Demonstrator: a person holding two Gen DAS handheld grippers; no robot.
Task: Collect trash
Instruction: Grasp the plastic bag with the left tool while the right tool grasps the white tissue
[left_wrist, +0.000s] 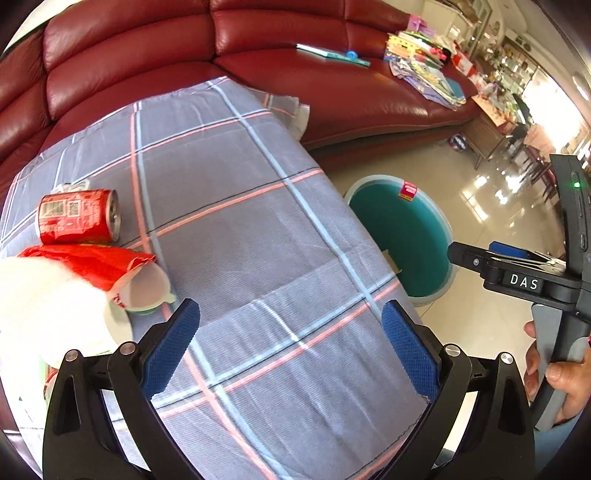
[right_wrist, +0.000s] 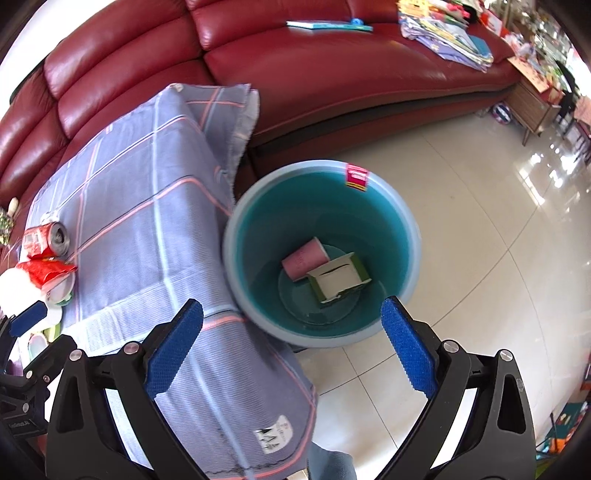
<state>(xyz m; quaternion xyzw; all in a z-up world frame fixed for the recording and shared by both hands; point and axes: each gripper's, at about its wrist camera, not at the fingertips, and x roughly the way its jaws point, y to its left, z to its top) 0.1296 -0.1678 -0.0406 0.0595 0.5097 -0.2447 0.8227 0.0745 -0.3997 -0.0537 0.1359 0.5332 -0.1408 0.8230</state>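
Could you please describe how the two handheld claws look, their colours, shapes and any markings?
Both claws are alike: the left claw and the right claw each have black angular arms with silver round pivot bolts and two blue textured pads. From the left wrist view, the right claw's body shows a white "DAS" label, a small green light and a grey handle.

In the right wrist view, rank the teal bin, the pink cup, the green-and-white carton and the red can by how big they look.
1. teal bin, by far the largest.
2. green-and-white carton.
3. pink cup, close to the carton.
4. red can, though it lies farther off, so its place is unsure.
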